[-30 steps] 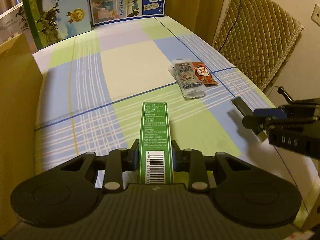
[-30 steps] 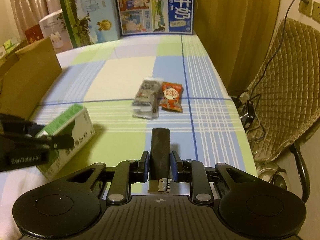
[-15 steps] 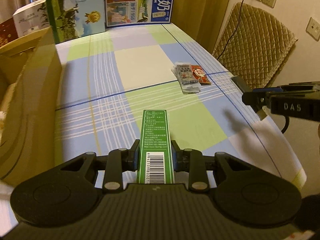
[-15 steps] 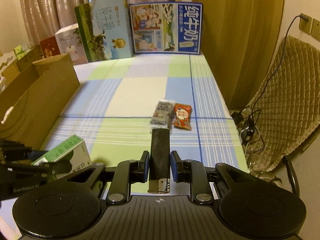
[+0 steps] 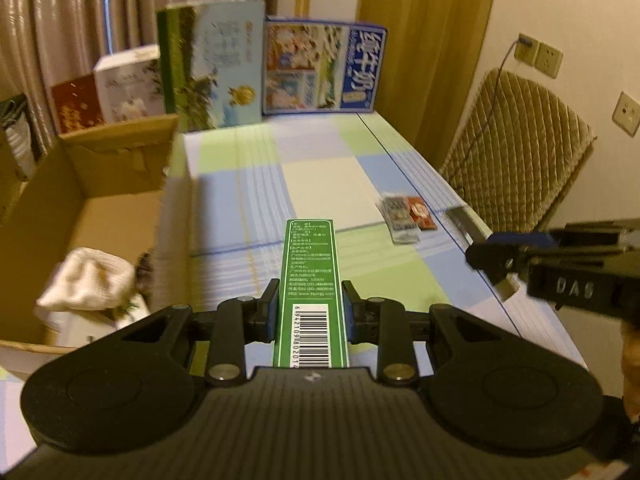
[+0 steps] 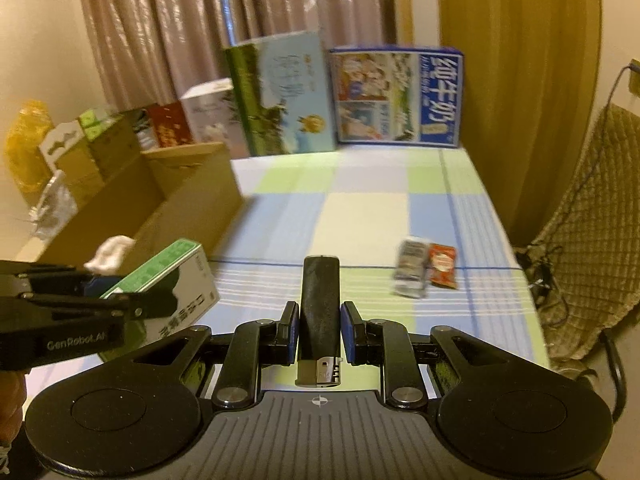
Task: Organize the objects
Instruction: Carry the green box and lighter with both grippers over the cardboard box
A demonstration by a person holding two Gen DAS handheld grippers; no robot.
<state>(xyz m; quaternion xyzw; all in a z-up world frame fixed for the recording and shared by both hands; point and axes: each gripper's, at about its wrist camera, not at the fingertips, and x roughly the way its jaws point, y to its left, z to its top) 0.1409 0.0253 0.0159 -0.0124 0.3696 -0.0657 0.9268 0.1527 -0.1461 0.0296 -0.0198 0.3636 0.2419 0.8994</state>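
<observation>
My left gripper (image 5: 310, 310) is shut on a green and white carton (image 5: 311, 280), barcode end toward the camera, held in the air above the checked tablecloth (image 5: 248, 200). In the right wrist view the same carton (image 6: 168, 276) hangs at the left in the left gripper (image 6: 132, 300). My right gripper (image 6: 319, 328) is shut on a black lighter (image 6: 320, 300), metal head toward the camera. In the left wrist view the right gripper (image 5: 490, 256) is at the right with the lighter (image 5: 474, 232) in it. An open cardboard box (image 5: 100, 216) stands to the left, holding a white cloth bundle (image 5: 84, 280).
Two small snack packets (image 5: 406, 216) lie near the table's right edge. Several printed cartons (image 5: 320, 64) stand along the back edge before a curtain. A quilted chair (image 5: 516, 152) stands right of the table. More boxes and a yellow bag (image 6: 28, 144) are beyond the cardboard box.
Both grippers have risen and pulled back with their loads. The view has swung left, so the cardboard box's inside and the curtain now show.
</observation>
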